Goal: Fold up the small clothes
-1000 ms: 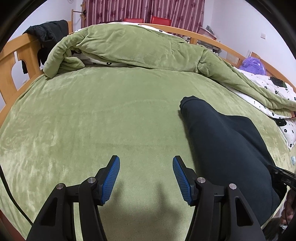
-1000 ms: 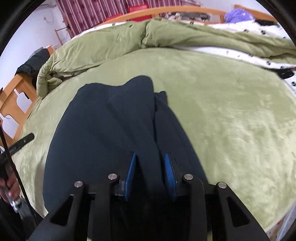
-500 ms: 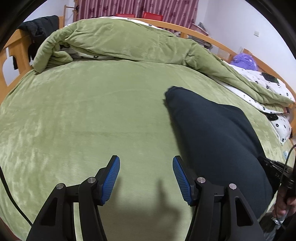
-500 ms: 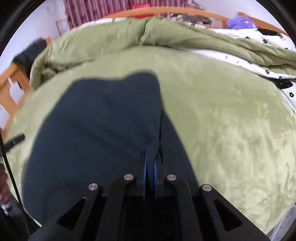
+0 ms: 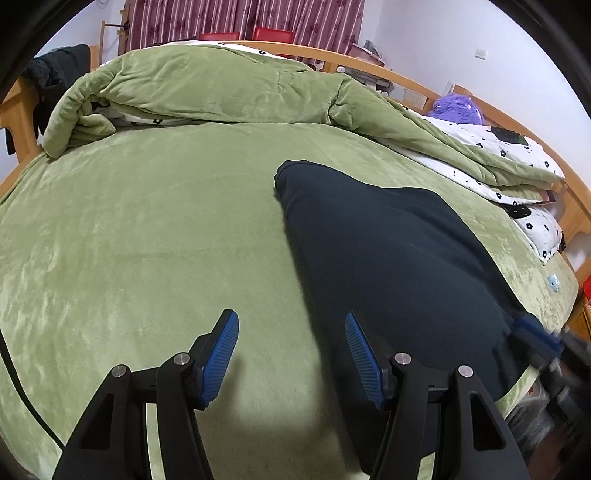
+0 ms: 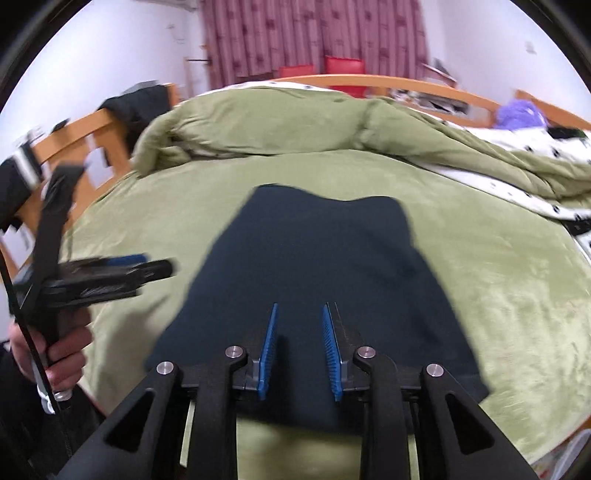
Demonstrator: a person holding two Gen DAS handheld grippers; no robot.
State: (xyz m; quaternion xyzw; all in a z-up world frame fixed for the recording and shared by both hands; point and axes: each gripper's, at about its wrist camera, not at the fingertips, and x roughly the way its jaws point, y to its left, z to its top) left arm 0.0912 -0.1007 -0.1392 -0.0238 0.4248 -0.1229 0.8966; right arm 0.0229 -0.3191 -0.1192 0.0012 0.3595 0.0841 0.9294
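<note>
The right gripper (image 6: 298,345), jaws just reopened and gripping nothing, hung above the dark garment (image 6: 317,273) spread ahead on the green blanket (image 6: 509,280). The left gripper (image 5: 291,350) stood open beside it. Beyond lay a rumpled quilt (image 5: 221,92) and striped curtains (image 6: 314,33).

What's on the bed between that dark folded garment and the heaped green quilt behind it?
Nothing: only bare green bedsheet separates the dark garment from the heaped quilt. Both wrist views show it.
</note>
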